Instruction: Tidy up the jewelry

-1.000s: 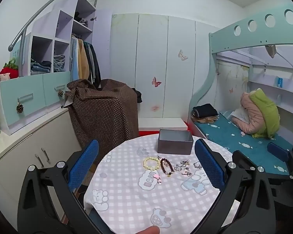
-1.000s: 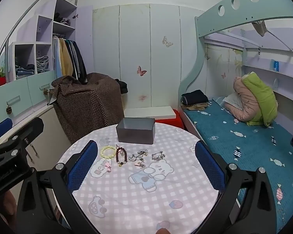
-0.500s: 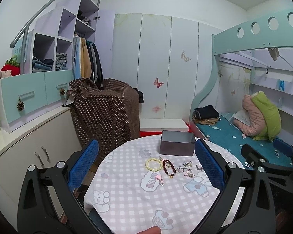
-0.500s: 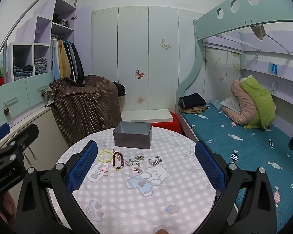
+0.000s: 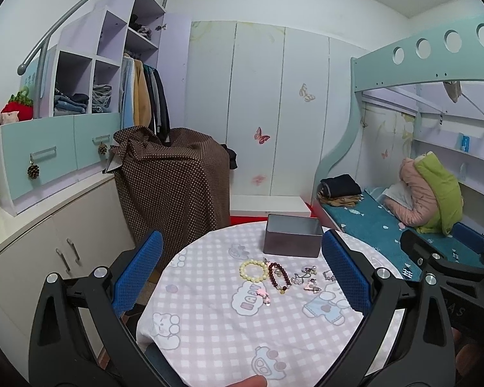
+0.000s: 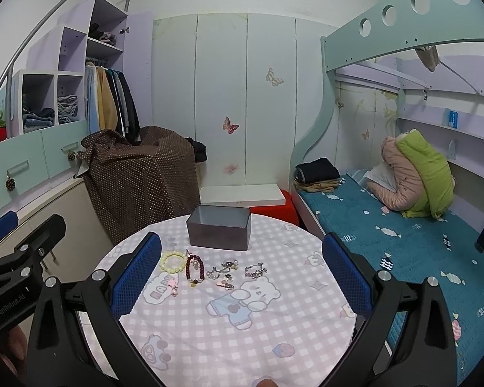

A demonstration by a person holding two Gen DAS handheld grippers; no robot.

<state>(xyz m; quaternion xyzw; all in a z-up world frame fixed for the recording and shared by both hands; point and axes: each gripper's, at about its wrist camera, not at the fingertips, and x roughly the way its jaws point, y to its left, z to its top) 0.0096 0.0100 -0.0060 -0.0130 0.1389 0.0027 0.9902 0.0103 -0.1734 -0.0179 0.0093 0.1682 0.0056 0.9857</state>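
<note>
A: Start at the tongs. How do they stand?

B: The left tongs (image 5: 240, 277) are spread wide and hold nothing; the right tongs (image 6: 242, 274) likewise, blue pads far apart. Both hover above the near side of the round counter (image 6: 274, 329) with its checked cloth.

A: And the jewelry?

B: In a loose row mid-counter: a pale yellow bead bracelet (image 6: 173, 262), just beside it a dark red bead bracelet (image 6: 195, 269), then a cluster of small silver charms (image 6: 224, 272) and a silver chain bracelet (image 6: 255, 270). A small pink charm (image 6: 173, 285) lies nearer the camera. Behind the row stands an open grey box (image 6: 219, 232), apart from it; nothing lies between tongs and row.

A: Any difference between the views?

B: In the left view, the left tongs' right pad (image 5: 345, 277) covers most of the silver chain bracelet, which is clear in the right view. The right view also shows far more of the teal bed (image 6: 403, 242); the left shows the dotted brown cloth (image 5: 174, 187) larger.
</note>
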